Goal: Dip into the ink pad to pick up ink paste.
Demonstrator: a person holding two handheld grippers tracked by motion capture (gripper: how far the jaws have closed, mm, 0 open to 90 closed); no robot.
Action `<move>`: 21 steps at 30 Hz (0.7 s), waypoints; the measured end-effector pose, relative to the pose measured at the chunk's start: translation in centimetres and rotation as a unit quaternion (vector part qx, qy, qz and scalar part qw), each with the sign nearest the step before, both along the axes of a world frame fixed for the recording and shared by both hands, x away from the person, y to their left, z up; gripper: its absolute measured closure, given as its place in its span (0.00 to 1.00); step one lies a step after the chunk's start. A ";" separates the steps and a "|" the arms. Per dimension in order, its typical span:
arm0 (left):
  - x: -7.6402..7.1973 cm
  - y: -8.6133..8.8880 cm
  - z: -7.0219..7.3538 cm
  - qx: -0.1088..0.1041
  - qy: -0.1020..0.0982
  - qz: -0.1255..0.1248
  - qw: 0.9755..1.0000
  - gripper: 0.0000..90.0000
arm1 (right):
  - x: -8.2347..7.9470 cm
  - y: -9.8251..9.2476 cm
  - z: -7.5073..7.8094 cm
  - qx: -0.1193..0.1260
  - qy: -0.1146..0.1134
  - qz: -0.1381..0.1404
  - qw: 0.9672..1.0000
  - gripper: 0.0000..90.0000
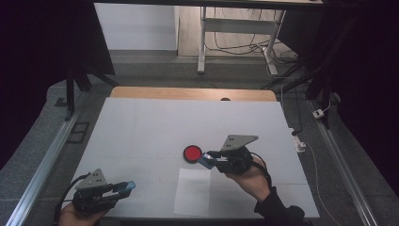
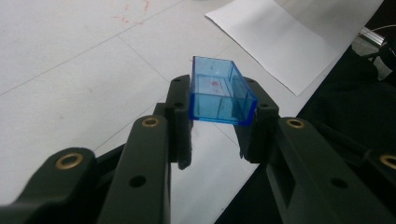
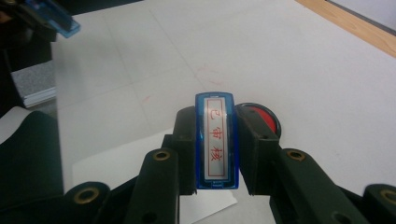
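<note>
Left gripper (image 2: 223,133) clamped on clear blue plastic cap (image 2: 222,91). Right gripper (image 3: 215,144) clenched around blue rectangular stamp (image 3: 215,140), beside round red ink pad (image 1: 192,153).

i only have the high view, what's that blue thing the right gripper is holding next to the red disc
Observer: The right gripper is shut on a blue stamp; red characters show on its face.
Operator: and the left one
Observer: The left gripper is shut on a clear blue cap, an open, hollow box, probably the stamp's cover.
Operator: is the stamp over the ink pad yet
Observer: In the right gripper view the red ink pad sits just behind one jaw, beside the stamp rather than under it.
</note>
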State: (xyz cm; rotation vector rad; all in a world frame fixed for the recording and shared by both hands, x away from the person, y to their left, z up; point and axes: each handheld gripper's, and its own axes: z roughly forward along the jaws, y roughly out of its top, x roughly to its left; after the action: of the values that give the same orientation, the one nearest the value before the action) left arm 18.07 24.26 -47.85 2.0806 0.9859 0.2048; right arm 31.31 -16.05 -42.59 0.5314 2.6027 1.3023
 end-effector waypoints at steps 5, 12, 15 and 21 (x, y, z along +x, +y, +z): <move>0.0 0.0 0.0 0.002 0.000 -0.001 1.000 0.76 | 1.0 0.8 -0.6 -0.007 0.007 -0.009 1.000 0.78; 0.0 -0.1 0.0 0.005 0.000 -0.003 1.000 0.76 | 1.8 1.5 -1.0 -0.021 0.001 -0.005 1.000 0.78; 0.0 -0.1 0.0 0.005 0.000 -0.003 1.000 0.76 | 2.2 1.7 -1.1 -0.024 0.000 -0.005 1.000 0.78; 0.0 -0.1 0.0 0.005 0.000 -0.004 1.000 0.76 | 3.2 2.6 -1.4 -0.027 0.006 -0.008 1.000 0.78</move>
State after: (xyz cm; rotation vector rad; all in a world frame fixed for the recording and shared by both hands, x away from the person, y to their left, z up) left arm 18.08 24.14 -47.86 2.0925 0.9786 0.2052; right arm 34.47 -13.44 -43.99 0.5516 2.6296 1.2243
